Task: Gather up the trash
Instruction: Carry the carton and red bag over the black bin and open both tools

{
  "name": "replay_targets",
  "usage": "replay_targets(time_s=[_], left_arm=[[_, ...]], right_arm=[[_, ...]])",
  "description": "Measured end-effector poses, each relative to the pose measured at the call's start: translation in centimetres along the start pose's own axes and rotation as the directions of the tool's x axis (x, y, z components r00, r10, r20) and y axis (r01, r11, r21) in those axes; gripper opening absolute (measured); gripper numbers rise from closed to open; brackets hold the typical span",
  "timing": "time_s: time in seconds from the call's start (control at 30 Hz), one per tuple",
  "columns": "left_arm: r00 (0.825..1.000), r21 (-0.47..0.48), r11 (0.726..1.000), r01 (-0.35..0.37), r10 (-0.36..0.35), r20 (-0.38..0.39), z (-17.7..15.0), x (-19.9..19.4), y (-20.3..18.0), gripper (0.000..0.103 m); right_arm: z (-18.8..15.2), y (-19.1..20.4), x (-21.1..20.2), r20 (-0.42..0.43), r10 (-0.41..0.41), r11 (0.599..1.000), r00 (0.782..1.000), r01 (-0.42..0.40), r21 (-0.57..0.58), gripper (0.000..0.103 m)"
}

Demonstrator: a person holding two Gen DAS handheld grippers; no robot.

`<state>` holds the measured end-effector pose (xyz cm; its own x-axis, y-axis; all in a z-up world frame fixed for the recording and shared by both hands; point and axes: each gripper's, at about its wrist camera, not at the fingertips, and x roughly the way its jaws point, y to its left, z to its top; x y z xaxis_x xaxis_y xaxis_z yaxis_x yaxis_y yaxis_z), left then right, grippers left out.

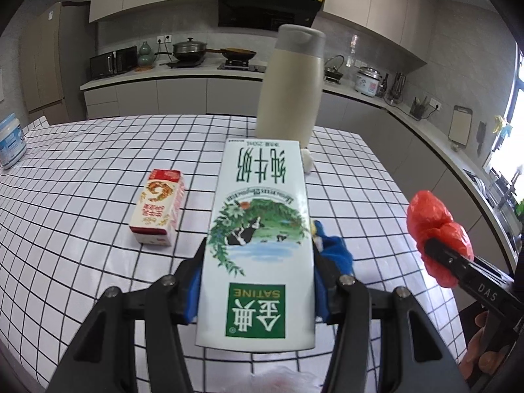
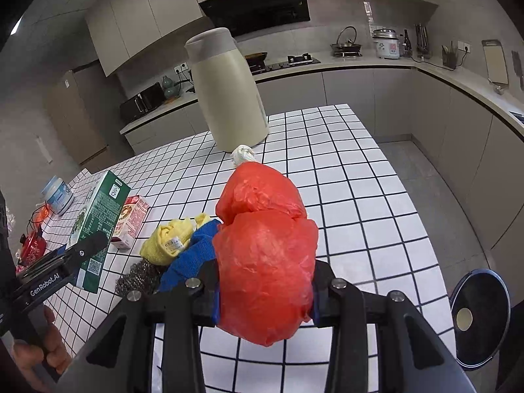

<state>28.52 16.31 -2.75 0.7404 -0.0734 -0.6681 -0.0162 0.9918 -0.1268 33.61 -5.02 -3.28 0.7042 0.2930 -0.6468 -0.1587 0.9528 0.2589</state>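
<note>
My left gripper [image 1: 257, 281] is shut on a tall white and green milk carton [image 1: 258, 235], held above the checked tablecloth [image 1: 82, 196]; the carton also shows in the right wrist view [image 2: 98, 226]. My right gripper [image 2: 265, 291] is shut on a crumpled red plastic bag [image 2: 265, 255], which also shows in the left wrist view [image 1: 435, 229]. A small red and white drink carton [image 1: 159, 209] lies on the table left of the milk carton. A crumpled white tissue [image 2: 243, 154] lies by the jug.
A tall cream jug with a grey lid [image 1: 290, 88] stands at the table's far side. A yellow cloth [image 2: 173, 235], a blue cloth [image 2: 193, 255] and a steel scourer [image 2: 137, 276] lie together. A white tub [image 1: 9, 140] is far left. A round black bin lid [image 2: 479, 316] is on the floor.
</note>
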Motion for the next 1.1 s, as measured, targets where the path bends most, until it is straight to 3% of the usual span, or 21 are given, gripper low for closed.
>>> replay_targets(time_s=[0.7, 1.1], left_arm=[[0.991, 0.102, 0.986, 0.135, -0.132, -0.035, -2.7, -1.5, -11.2, 0.054], [0.968, 0.206, 0.946, 0.249, -0.233, -0.095, -3.9, -1.0, -19.2, 0.054]], right_arm=[[-2.8, -8.4, -8.0, 0.029, -0.086, 0.993, 0.996, 0.084, 0.082, 0.041], [-4.9, -15.4, -12.3, 0.047, -0.180, 0.965, 0.983, 0.167, 0.201, 0.041]])
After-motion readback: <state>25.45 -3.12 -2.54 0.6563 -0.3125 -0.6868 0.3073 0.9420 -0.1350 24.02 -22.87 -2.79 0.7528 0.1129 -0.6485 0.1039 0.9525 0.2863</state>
